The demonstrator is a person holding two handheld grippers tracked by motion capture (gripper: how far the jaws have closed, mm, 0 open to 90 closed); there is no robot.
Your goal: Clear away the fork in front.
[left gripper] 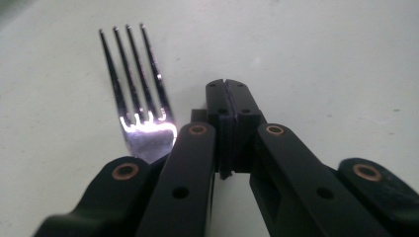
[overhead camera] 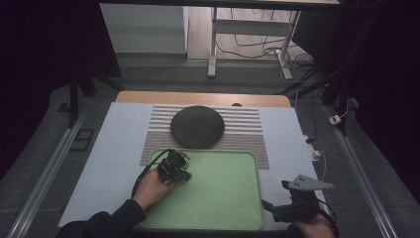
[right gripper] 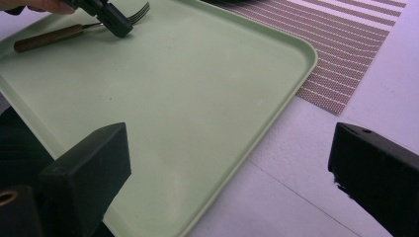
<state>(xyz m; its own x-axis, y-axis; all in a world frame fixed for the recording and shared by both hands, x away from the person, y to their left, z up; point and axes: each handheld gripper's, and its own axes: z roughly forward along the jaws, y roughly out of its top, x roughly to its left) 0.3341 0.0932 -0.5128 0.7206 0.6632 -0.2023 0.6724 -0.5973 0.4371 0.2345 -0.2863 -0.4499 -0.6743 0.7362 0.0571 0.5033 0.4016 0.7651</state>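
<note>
A metal fork point(left gripper: 141, 94) with a brown wooden handle point(right gripper: 47, 38) lies on the pale green tray point(overhead camera: 233, 198), near its far left corner. My left gripper point(left gripper: 228, 85) is down at the tray surface with its jaws pressed together and nothing between them. The fork's tines lie just beside them on the left of the left gripper view. In the right gripper view that gripper point(right gripper: 117, 27) sits over the fork's neck. My right gripper point(right gripper: 227, 163) hovers off the tray's right near corner, its jaws wide apart and bare.
A dark round plate point(overhead camera: 197, 126) rests on a striped placemat point(overhead camera: 247, 130) just behind the tray. White table covering point(overhead camera: 287, 148) surrounds both. The wooden table edge point(overhead camera: 203, 98) runs along the far side.
</note>
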